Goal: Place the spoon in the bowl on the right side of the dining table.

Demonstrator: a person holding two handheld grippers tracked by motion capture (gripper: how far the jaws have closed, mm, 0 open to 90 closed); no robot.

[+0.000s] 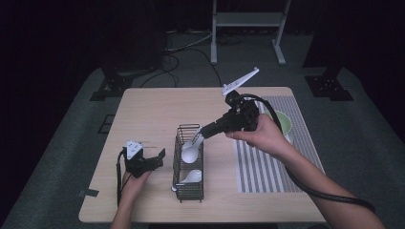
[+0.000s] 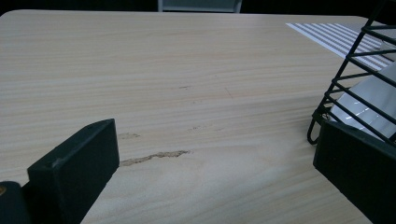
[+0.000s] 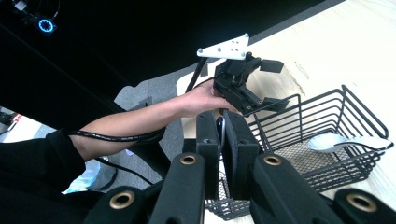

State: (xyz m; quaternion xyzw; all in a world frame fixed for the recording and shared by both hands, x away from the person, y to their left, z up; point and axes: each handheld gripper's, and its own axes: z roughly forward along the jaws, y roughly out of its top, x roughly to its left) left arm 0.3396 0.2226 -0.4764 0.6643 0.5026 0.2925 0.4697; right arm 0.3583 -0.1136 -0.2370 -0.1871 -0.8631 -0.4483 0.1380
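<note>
Lifting a white spoon (image 1: 191,151) by its handle out of the wire basket (image 1: 177,157), my right tongs (image 1: 204,134) clamp tight; snagging the basket's rim could tip it. Left tongs (image 1: 160,159) wait open beside the basket.

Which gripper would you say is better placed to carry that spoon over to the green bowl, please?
The right gripper, probably. Its jaws are shut on the handle of the spoon above the wire basket, and the green bowl lies on its side. The left gripper rests open beside the basket, holding nothing.
</note>
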